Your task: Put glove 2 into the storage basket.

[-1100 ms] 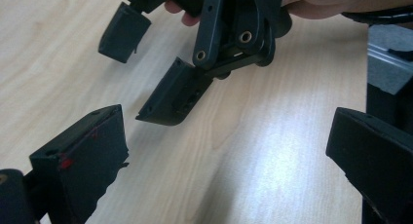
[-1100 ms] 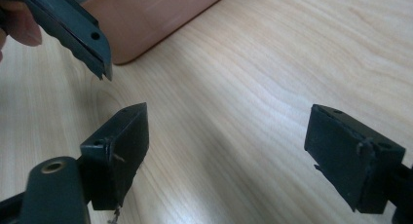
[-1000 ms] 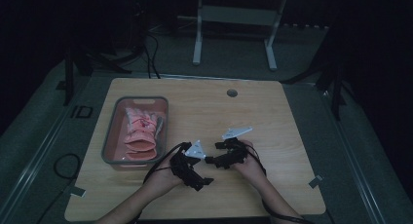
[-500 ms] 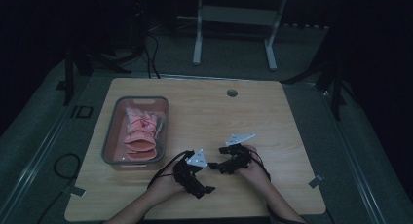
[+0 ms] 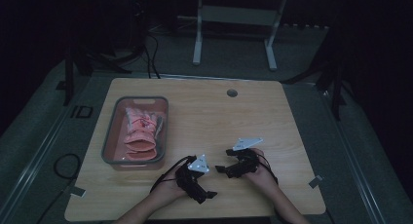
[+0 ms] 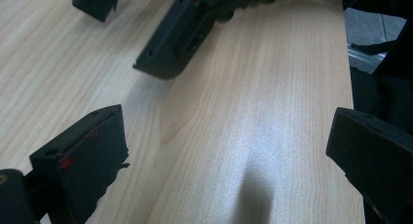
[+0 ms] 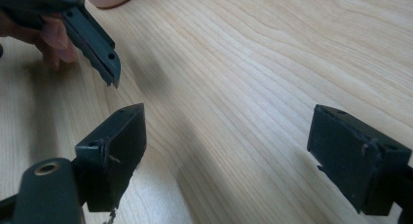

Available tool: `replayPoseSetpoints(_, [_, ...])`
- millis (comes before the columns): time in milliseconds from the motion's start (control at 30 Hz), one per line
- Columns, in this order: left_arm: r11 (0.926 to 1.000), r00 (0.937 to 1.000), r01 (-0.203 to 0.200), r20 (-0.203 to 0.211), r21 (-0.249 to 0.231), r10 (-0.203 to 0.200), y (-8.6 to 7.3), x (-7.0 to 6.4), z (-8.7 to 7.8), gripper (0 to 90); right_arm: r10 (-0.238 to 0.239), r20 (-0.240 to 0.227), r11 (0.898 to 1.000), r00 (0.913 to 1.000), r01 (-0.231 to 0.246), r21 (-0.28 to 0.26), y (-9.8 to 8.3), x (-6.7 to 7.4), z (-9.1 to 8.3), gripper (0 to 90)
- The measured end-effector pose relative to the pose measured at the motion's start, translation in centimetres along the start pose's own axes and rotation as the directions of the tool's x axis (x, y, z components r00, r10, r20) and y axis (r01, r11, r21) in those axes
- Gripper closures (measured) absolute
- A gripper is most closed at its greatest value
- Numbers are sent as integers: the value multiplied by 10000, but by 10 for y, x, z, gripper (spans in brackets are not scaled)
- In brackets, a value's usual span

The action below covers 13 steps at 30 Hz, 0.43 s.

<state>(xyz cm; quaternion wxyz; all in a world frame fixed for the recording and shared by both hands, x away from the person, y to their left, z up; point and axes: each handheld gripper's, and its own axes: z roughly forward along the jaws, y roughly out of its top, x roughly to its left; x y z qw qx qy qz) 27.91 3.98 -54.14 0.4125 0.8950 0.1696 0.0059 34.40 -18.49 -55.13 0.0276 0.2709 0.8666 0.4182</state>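
To begin well, the left gripper (image 5: 210, 195) and right gripper (image 5: 220, 169), both spread wide with nothing between the jaws, should probably lift off the near table (image 5: 209, 117) edge and approach the bin from above. The bin (image 5: 108, 145) of pink cloth (image 5: 139, 134) lies left and slightly farther, well apart from both.

Both tongs are black: the left tongs (image 5: 210, 195) and right tongs (image 5: 219, 169) carry grey three-cornered plates and trailing black cables.
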Motion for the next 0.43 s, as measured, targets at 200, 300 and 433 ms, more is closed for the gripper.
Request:
replayPoseSetpoints(200, [9999, 9999, -132, -47, 106, 132, -4, -2, 5, 15, -120, 131, 9998, 9998, 122, -175, -9, -2, -6, 143])
replayPoseSetpoints(300, [10000, 10000, -60, -20, 74, 60, -5, -2, 4, 15, -157, 134, 9995, 9998, 160, -255, -8, -2, -7, 142])
replayPoseSetpoints(433, [10000, 10000, -19, 70, -91, 19, -6, -2, 3, 15, -88, 204, 9995, 9998, 94, -285, -9, -2, -7, 142])
